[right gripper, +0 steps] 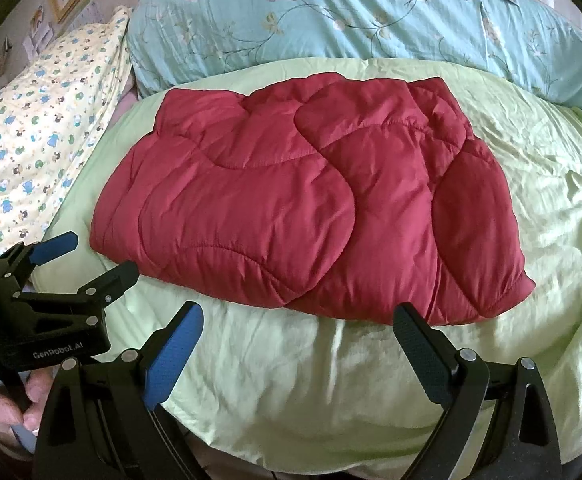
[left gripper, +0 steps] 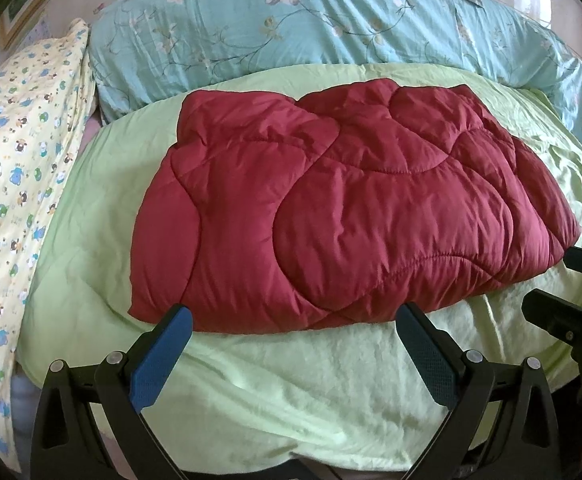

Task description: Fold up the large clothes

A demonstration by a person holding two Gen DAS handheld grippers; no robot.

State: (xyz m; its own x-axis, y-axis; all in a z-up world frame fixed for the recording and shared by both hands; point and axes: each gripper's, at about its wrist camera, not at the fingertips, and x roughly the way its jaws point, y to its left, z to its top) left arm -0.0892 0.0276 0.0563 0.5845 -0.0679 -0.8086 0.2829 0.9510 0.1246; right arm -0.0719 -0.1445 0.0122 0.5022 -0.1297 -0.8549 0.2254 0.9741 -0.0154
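Red quilted jacket [left gripper: 343, 216] folded, puffy | green sheet [left gripper: 291, 392] wrinkled | left tongs [left gripper: 295, 322], right tongs [right gripper: 299, 320] spread wide, empty

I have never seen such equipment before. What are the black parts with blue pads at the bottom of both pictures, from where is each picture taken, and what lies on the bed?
No robot is here. A person holds a two-finger gripper in each hand, and each gripper carries a wide-angle camera looking forward along its fingers. One picture comes from the left gripper, the other from the right gripper. Both are open and hold nothing.

In the right view, the left gripper appears at the left edge, with the person's hand below it.

On the light green sheet lies a dark red quilted garment, already folded into a compact bundle. Behind it are a blue floral duvet and a yellow patterned pillow.
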